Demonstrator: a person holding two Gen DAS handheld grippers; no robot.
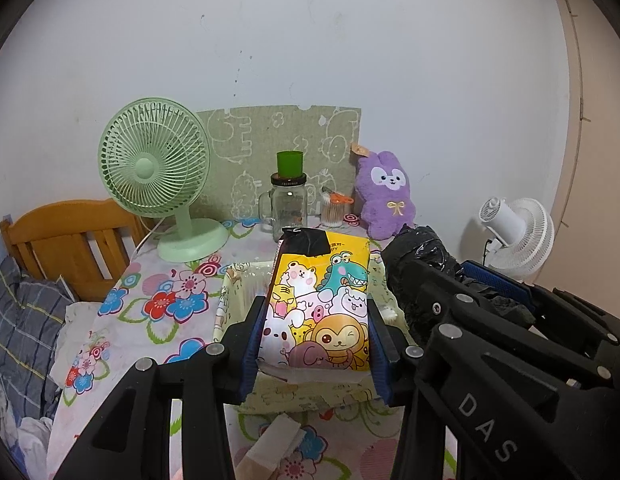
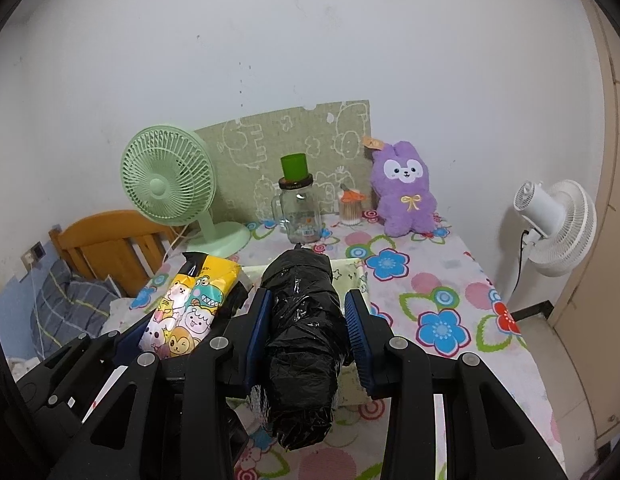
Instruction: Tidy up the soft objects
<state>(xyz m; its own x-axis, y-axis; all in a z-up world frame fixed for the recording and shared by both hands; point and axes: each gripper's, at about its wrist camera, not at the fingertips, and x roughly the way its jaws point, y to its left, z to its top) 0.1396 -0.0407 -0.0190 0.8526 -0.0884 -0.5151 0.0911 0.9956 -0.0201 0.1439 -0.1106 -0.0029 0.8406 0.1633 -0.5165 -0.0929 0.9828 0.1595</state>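
My left gripper (image 1: 314, 332) is shut on a yellow cartoon-print soft pack (image 1: 321, 300) and holds it above a pale patterned fabric box (image 1: 238, 292). My right gripper (image 2: 308, 336) is shut on a black plastic-wrapped bundle (image 2: 302, 332), held over the same box (image 2: 351, 270). The bundle shows in the left wrist view (image 1: 417, 264) just right of the pack, and the pack shows in the right wrist view (image 2: 190, 304) to the left. A purple plush bunny (image 1: 383, 194) (image 2: 405, 196) sits at the table's back right.
A green desk fan (image 1: 158, 172), a glass jar with a green cup (image 1: 288, 200) and a cotton-swab holder (image 1: 333, 212) stand along the back wall. A white fan (image 2: 557, 224) stands right of the floral table (image 2: 449, 300). A wooden headboard (image 1: 70, 240) is left.
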